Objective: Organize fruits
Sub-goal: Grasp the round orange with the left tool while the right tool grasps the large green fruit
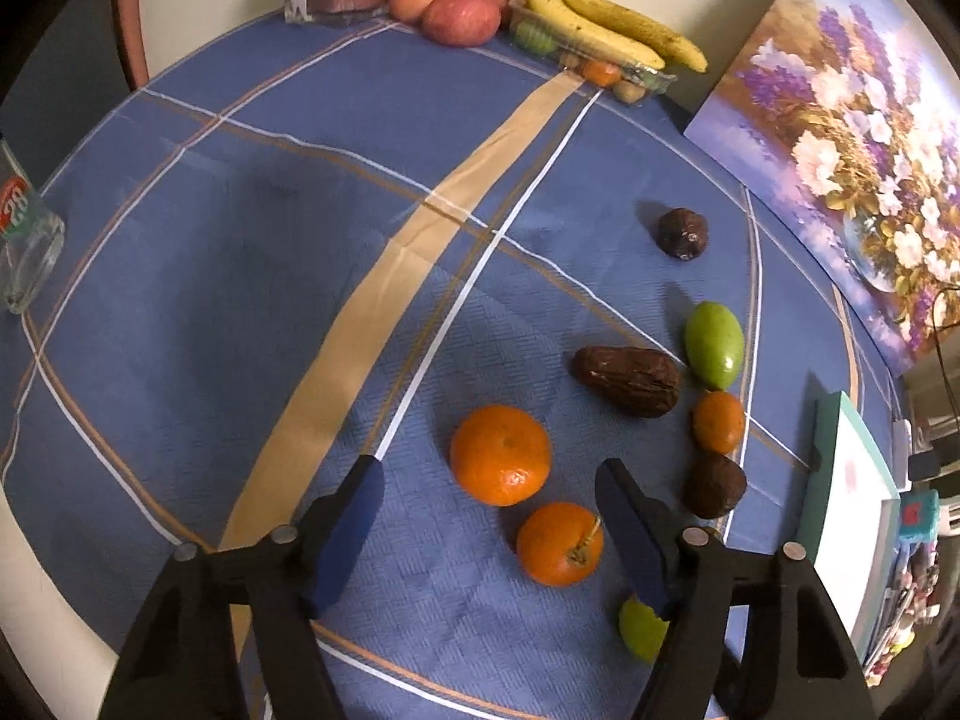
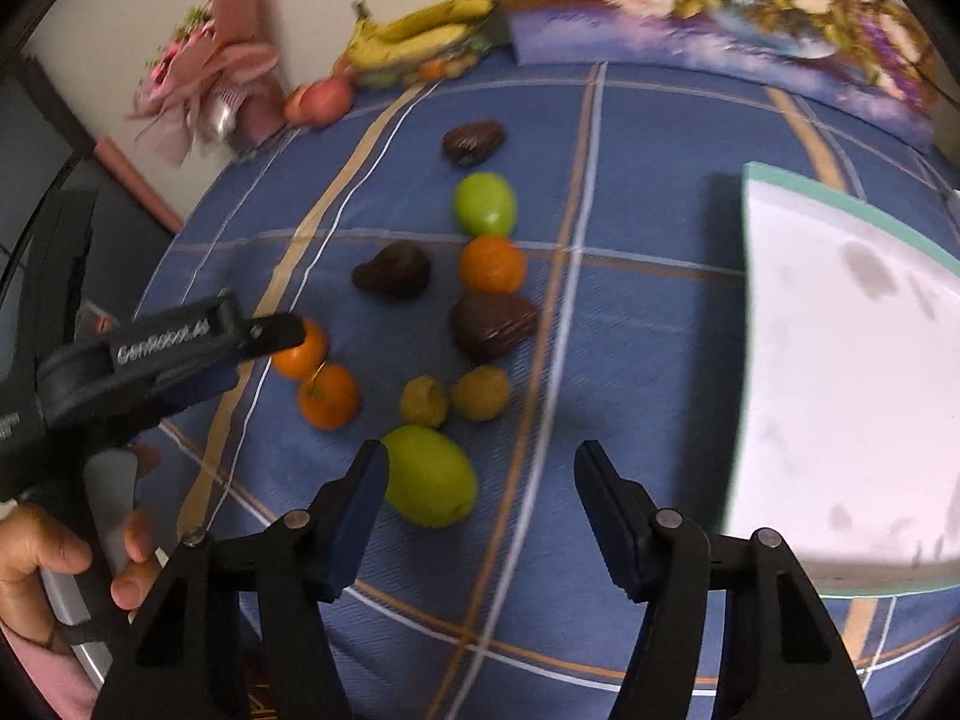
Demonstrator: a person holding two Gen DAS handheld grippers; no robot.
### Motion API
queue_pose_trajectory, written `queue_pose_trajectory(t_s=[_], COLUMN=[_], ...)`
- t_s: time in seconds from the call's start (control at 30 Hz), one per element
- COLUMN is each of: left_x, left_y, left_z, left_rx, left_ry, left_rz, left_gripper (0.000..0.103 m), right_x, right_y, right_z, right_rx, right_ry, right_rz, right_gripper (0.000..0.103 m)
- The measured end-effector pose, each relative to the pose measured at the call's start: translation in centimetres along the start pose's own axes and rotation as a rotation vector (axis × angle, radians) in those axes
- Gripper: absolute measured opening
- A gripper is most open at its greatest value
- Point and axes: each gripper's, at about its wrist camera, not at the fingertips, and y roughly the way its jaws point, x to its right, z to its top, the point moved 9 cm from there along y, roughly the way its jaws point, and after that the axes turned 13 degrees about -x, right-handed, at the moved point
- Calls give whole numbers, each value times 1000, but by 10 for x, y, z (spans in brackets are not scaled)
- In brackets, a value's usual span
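Loose fruits lie on the blue checked tablecloth [image 1: 240, 276]. My left gripper [image 1: 489, 474] is open and empty, with two oranges between and just ahead of its fingers: a larger one [image 1: 500, 455] and one with a stem [image 1: 559, 543]. Beyond lie a long brown fruit [image 1: 627, 381], a green fruit [image 1: 714, 345], a small orange [image 1: 718, 422] and brown fruits [image 1: 714, 486] [image 1: 682, 232]. My right gripper [image 2: 477, 465] is open and empty above the cloth. A large green fruit [image 2: 429, 475] lies by its left finger. Two yellowish fruits [image 2: 424, 401] [image 2: 480, 393] lie ahead. The left gripper shows in the right wrist view [image 2: 282, 330].
At the far edge stand bananas [image 1: 606, 24] on a clear fruit tray [image 1: 645, 81], apples [image 1: 459, 15] and a pink gift bouquet [image 2: 210, 84]. A flower painting [image 1: 840, 144] leans at the right. A white teal-rimmed board [image 2: 840, 372] lies right. A glass [image 1: 24, 240] stands far left.
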Motion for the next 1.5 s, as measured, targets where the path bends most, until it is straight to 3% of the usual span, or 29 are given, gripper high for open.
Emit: queue_pose_trajectory(t_s=[0.1,0.27,0.5,0.77,0.93,1.13,1.5], left_x=[-5,-9,-1,1,4,22,93], left_y=[6,15,18,15,-7,-27,-34], left_z=[2,6,4,5,3,-1,-21], left_rx=[-17,-39,-56,-38,20,69,64], left_ry=[-32,-50,-39,-30,-8,49,218], left_rz=[-14,-37,-105,-92,-104,-110,-124], left_gripper=[75,63,41,40,40,40,40], right_x=[-7,-15,-20,-23,-19,24,136], right_y=[11,25,39,40,17,-19,-58], right_z=[-2,-5,-2,-1,2,17,22], right_rx=[-36,-87,-117,-108,-43,84,146], right_ry=[-20,-61,-73,-72,-51,111,420], right_rz=[1,8,10,31,38,-21,-138], right_gripper=[64,60,48,47,47,47,47])
